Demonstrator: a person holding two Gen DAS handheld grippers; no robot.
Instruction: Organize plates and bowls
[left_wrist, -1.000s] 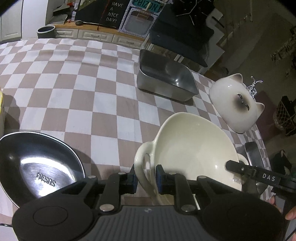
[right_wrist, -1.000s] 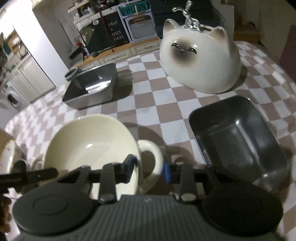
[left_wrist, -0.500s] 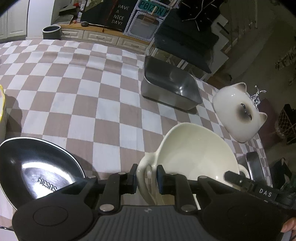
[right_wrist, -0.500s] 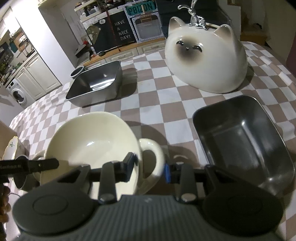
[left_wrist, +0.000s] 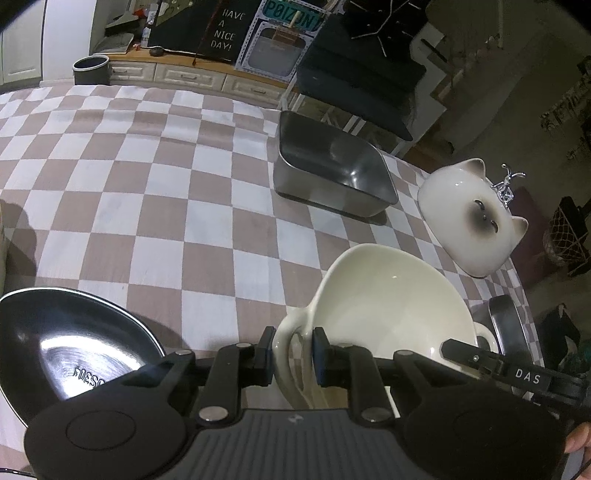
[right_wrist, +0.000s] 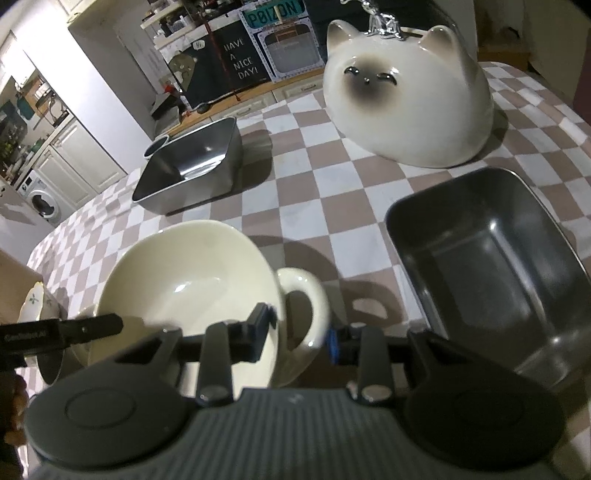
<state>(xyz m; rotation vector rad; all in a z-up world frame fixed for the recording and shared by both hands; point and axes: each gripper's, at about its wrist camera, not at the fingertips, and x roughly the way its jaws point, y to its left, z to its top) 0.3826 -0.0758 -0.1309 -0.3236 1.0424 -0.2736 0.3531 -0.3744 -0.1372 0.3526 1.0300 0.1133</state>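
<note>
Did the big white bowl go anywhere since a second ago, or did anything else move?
Hardly anything changed. The cream bowl stays put between both grippers: the left gripper still pinches one handle, and the right gripper still holds the other handle. The view drifted slightly, but no dish shifted. The cat bowl, both steel trays and the black plate lie as before.

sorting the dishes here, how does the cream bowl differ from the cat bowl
The cream bowl sits mouth up; the cat bowl lies mouth down. The cream bowl is plain with loop handles; the cat bowl has a painted face and ears. The cream bowl is gripped by both handles; the cat bowl is untouched. Both are glossy, pale ceramic.
</note>
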